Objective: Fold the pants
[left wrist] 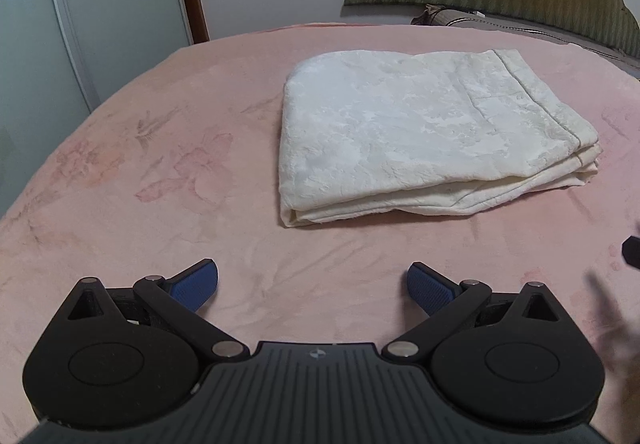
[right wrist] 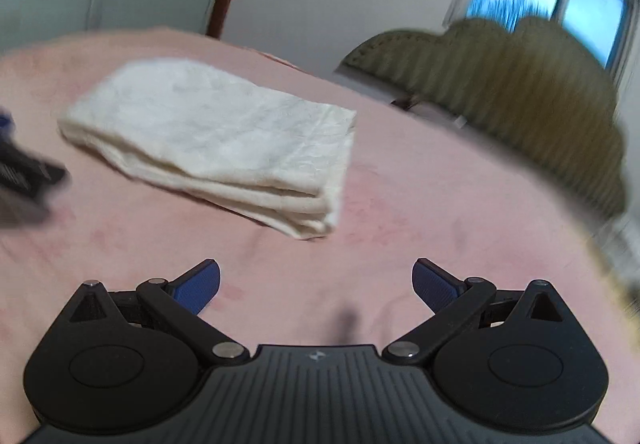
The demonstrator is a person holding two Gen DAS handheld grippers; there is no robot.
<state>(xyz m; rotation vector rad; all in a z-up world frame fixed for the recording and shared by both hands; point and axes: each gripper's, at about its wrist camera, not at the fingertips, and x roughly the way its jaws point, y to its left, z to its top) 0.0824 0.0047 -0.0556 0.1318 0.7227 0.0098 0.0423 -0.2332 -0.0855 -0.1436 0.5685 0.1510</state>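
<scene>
With the white pants already lying as a layered bundle on the pink bed, I'd judge only a tidy-up remains: I keep my left gripper on the near side of the pants, fingers spread wide and empty, my right gripper likewise. The right wrist view is smeared by motion, so the pants' far edge stays unclear to me.

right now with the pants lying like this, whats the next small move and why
Probably draw both grippers back and stop: the cream textured pants already lie folded in a neat layered stack on the pink blanket, and the left gripper and right gripper are open, empty, clear of them.
</scene>
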